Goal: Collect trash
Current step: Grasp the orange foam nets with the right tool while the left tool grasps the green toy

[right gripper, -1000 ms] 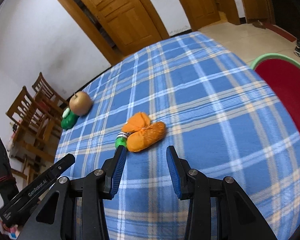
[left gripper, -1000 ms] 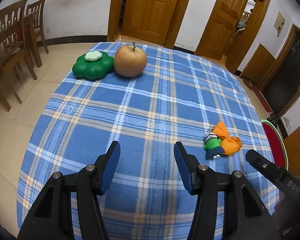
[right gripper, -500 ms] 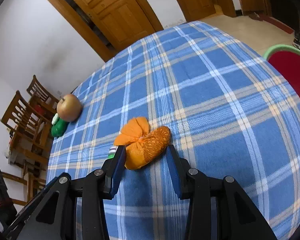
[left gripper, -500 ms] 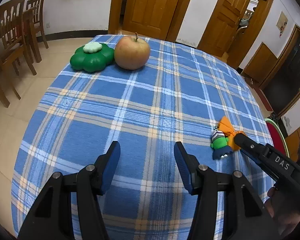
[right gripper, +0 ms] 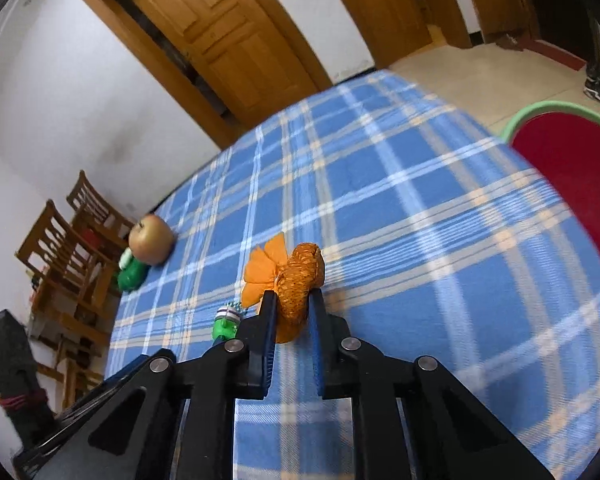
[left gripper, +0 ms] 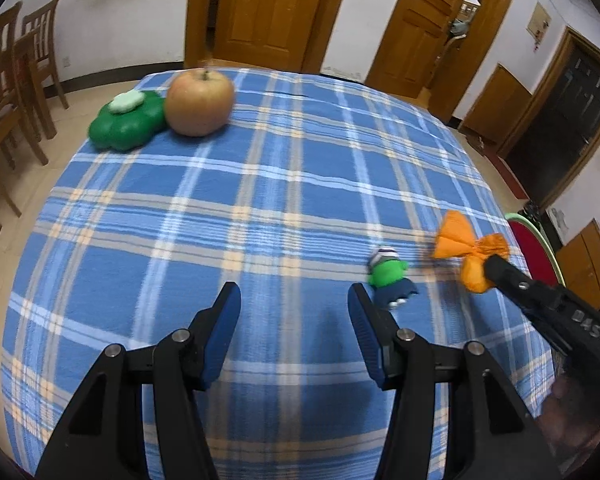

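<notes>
the right gripper has just been closing and now clamps the orange mesh wrapper above the plaid tablecloth. the left gripper stands released, holding nothing.

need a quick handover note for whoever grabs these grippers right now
Right gripper: jaws have just closed on the orange wrapper, which is pinched between them, low over the plaid tablecloth.
Left gripper: open, empty, over bare cloth.
Small green figure lies just beyond the left gripper's right finger; apple and green clover-shaped container at the far edge.
Done: wrapper gripped. Left: carry it off, probably to the red basin beside the table.
</notes>
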`<state>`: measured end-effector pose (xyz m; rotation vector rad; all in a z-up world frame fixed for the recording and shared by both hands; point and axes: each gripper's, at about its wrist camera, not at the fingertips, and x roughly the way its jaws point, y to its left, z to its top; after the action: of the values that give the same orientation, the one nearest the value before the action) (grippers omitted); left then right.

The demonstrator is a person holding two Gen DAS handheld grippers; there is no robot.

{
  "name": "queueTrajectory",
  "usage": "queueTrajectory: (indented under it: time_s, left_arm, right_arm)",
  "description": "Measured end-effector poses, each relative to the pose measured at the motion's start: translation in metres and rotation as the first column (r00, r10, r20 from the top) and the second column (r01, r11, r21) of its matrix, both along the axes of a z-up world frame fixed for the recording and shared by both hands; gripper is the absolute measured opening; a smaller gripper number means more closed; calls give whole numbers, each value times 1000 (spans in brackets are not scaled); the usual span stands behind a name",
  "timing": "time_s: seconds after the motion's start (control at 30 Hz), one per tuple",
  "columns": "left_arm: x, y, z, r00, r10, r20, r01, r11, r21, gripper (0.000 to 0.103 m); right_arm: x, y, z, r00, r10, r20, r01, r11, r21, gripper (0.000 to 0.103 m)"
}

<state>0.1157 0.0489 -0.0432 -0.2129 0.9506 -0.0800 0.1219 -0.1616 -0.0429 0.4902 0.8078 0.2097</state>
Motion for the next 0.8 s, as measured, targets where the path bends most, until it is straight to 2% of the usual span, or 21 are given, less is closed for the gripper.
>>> queueTrajectory:
  time_s: [0.27,0.63,0.8]
  left_arm:
    - [7,-34,2,997,-74,2,74,997,7,56]
    - [16,-69,0,988,-156,9,156,987,25,55]
    - [20,-75,-9,988,-155,-9,156,987,39,45]
  right_arm:
    - [-38,-47,16,993,-99,58,99,995,9,14]
    - [-66,-106,20,971,-225,75,221,974,55,14]
    - [-73,-121,21,966,-246,84,240,968,69,14]
